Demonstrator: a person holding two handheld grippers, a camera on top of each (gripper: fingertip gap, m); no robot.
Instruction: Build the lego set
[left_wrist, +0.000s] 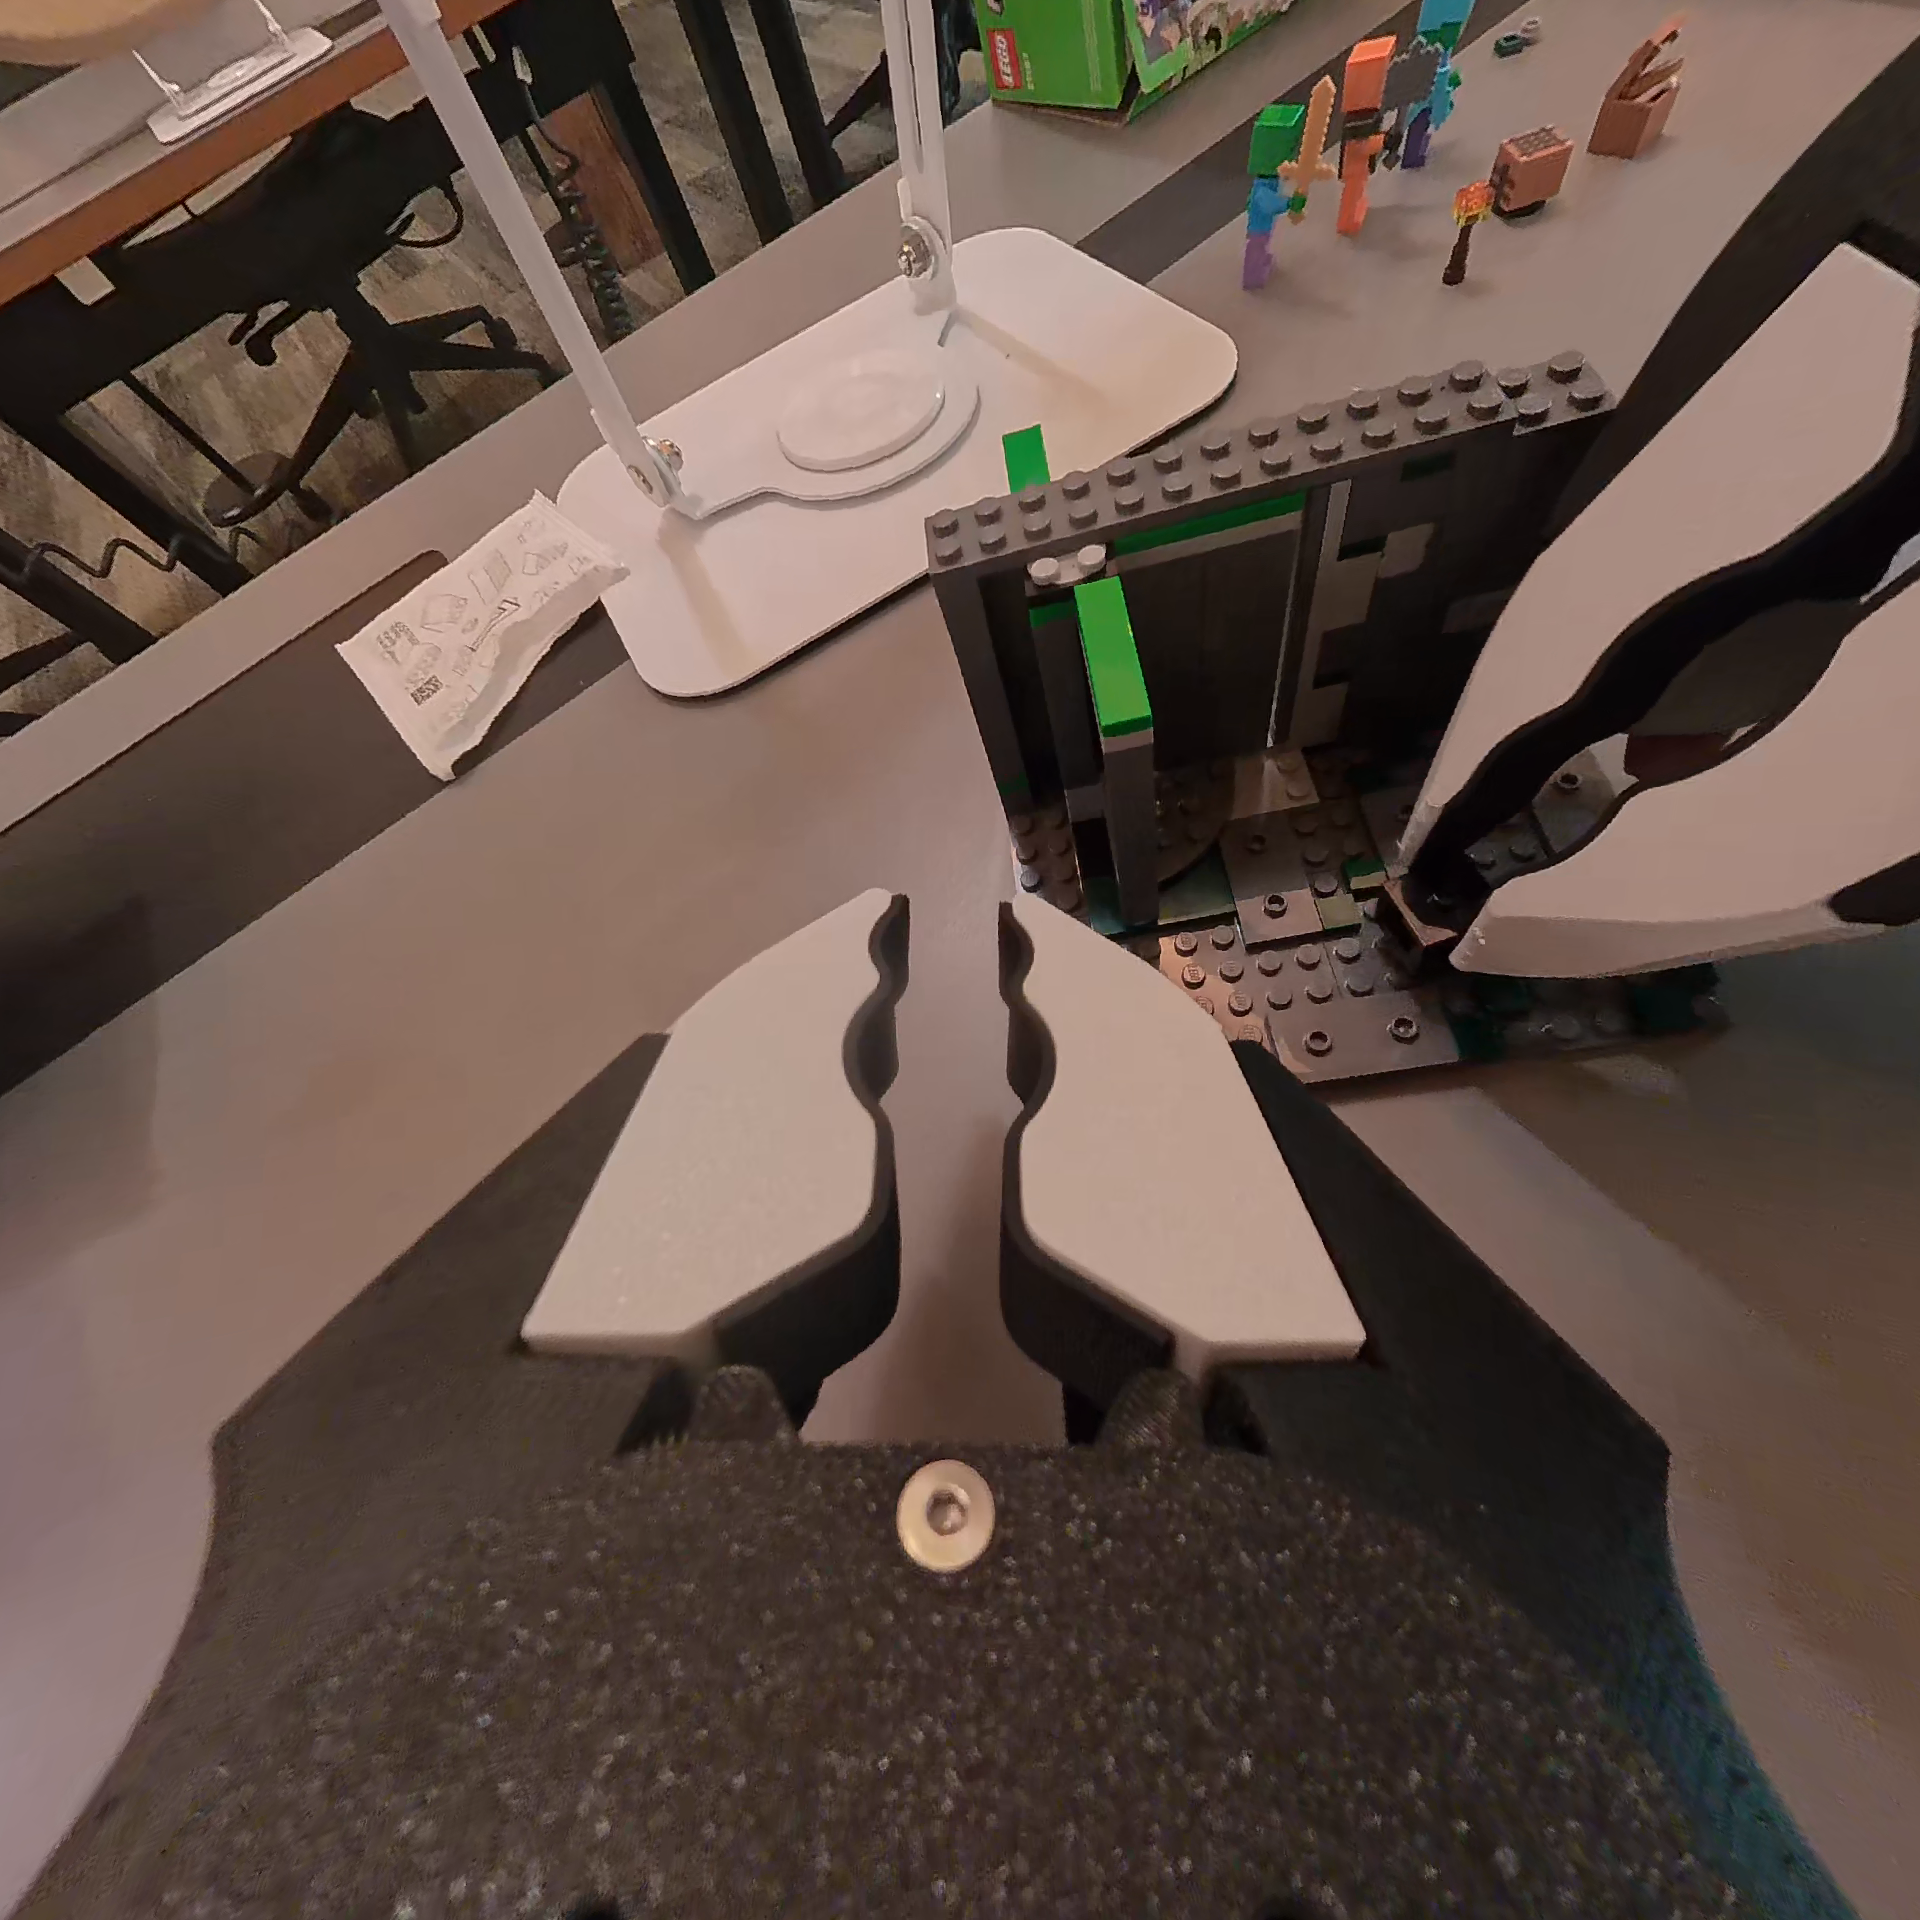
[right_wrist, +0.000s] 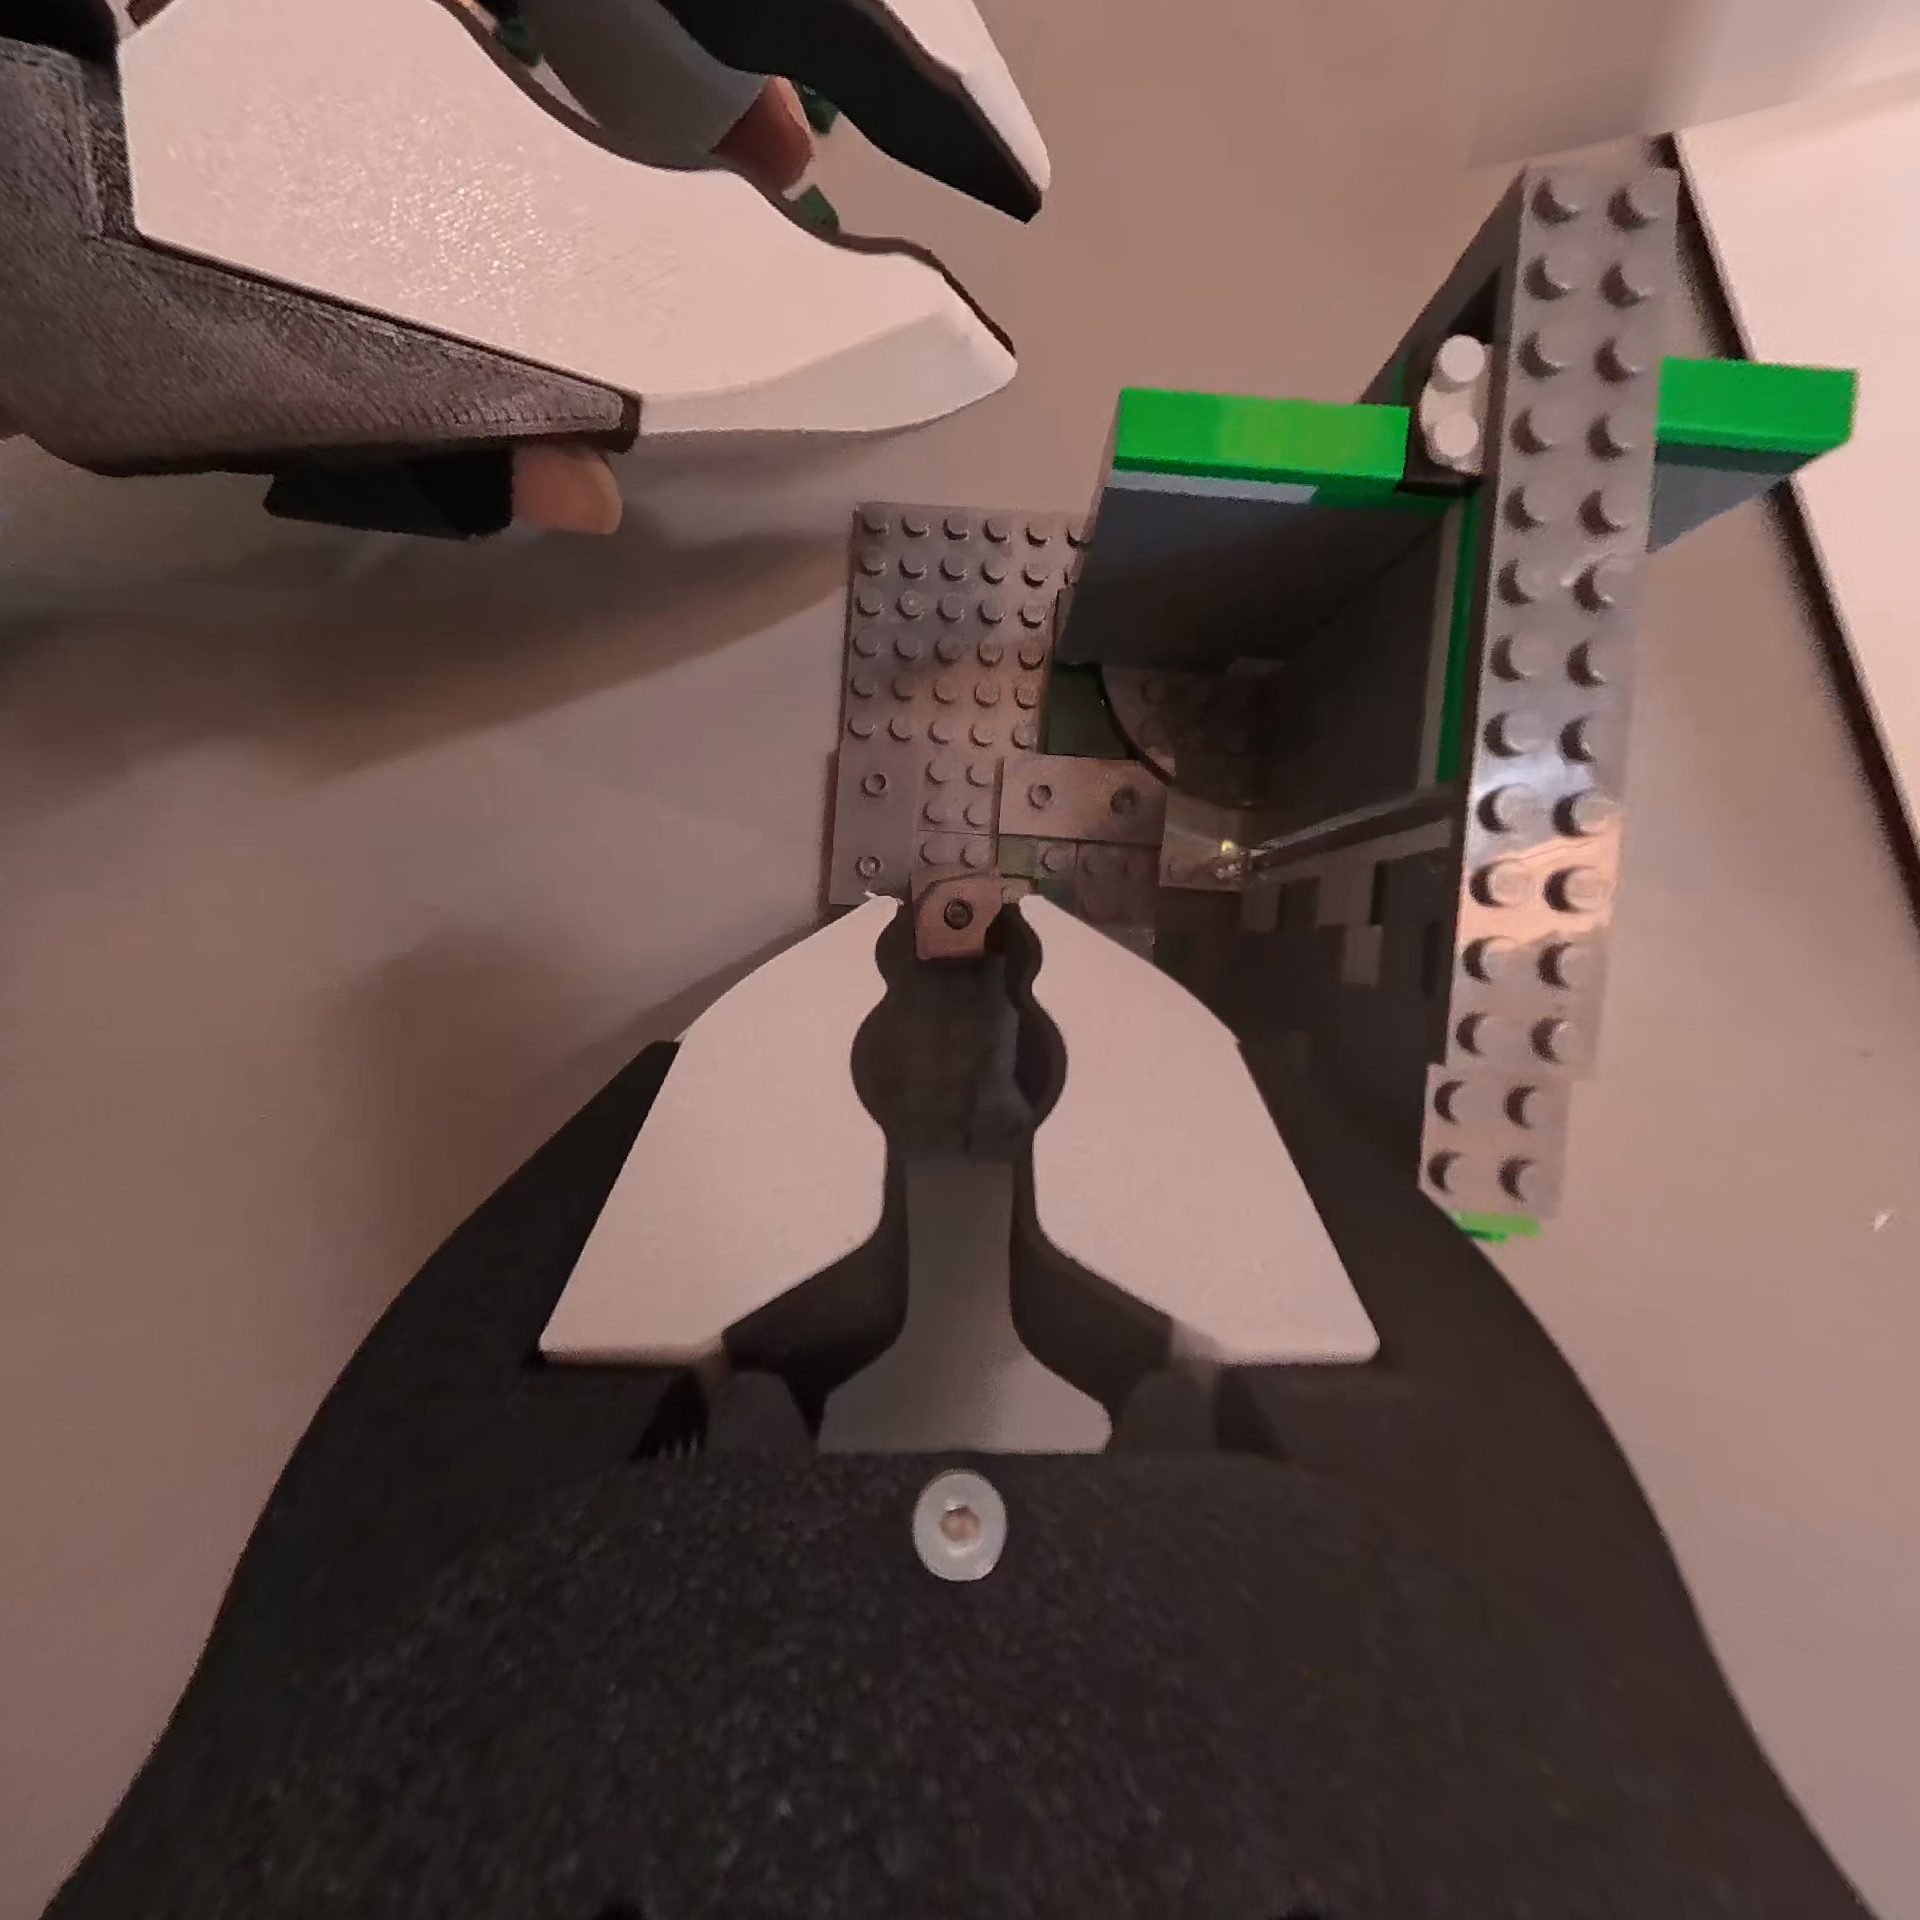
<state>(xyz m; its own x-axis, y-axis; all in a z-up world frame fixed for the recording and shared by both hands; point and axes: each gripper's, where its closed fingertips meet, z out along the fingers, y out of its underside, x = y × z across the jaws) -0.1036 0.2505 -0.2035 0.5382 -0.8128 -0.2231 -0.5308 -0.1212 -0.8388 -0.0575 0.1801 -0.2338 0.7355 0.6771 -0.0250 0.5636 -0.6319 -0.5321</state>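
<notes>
The Lego build (left_wrist: 1278, 623) is a dark grey wall frame with green tiles and a long studded grey plate on top, standing on a dark studded baseplate (left_wrist: 1268, 987). It also shows from above in the right wrist view (right_wrist: 1558, 675), with the baseplate (right_wrist: 935, 644) in front. My right gripper (right_wrist: 958, 906) is shut on a small dark grey piece with one stud (right_wrist: 954, 920) and holds it at the baseplate's near edge. The right gripper also shows in the left wrist view (left_wrist: 1439, 920). My left gripper (left_wrist: 951, 930) is open and empty, over bare table just left of the build.
A white lamp base (left_wrist: 883, 447) stands behind the build, with a torn paper parts bag (left_wrist: 478, 623) to its left. Several minifigures (left_wrist: 1351, 177), small brown builds (left_wrist: 1636, 104) and a green box (left_wrist: 1060, 52) are at the back. The table edge runs along the left. My right fingertips sit around 9 cm from my left ones.
</notes>
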